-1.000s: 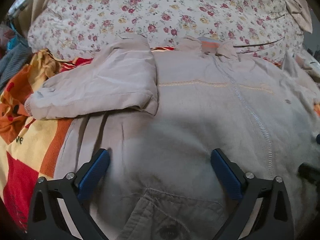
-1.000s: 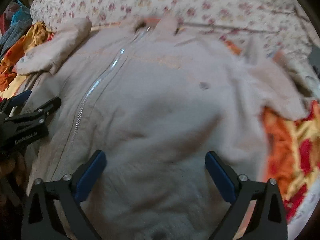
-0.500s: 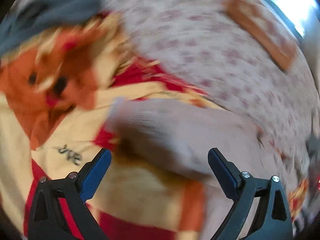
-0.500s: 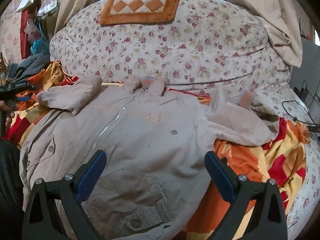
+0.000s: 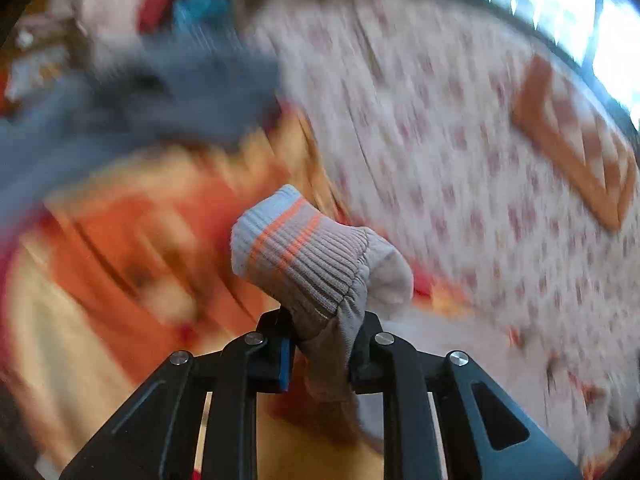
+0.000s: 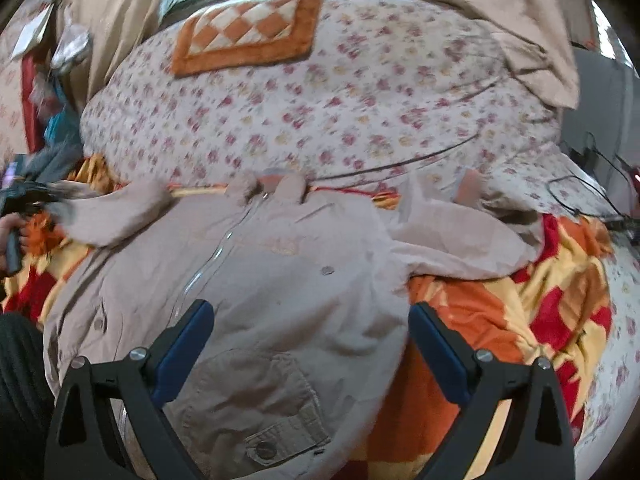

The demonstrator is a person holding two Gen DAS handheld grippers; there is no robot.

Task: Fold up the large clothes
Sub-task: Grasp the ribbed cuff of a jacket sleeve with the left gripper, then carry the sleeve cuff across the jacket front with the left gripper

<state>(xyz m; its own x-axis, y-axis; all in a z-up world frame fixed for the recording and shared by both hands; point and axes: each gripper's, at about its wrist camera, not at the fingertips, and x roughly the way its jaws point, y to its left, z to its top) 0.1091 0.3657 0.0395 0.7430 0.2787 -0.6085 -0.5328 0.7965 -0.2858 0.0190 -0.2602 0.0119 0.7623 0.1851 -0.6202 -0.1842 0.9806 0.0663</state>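
A large beige zip jacket (image 6: 280,280) lies front up on a red, orange and yellow blanket (image 6: 540,300). My left gripper (image 5: 320,352) is shut on the jacket's left sleeve just behind its ribbed, orange-striped cuff (image 5: 296,248), which sticks up past the fingers. In the right wrist view the left gripper (image 6: 24,196) is at the far left edge at the end of that sleeve (image 6: 116,216). My right gripper (image 6: 312,344) is open and empty above the jacket's lower front, near a pocket (image 6: 256,400). The other sleeve (image 6: 460,240) lies folded at the right.
A floral quilt (image 6: 320,112) is heaped behind the jacket, with an orange checkered mat (image 6: 248,32) on top. Grey and blue clothes (image 5: 132,100) lie at the left. Cables (image 6: 588,184) lie at the far right. The left wrist view is motion-blurred.
My left gripper moved left from the jacket's hem to the left sleeve and shut behind its cuff. My right gripper pulled back and up, staying open over the jacket.
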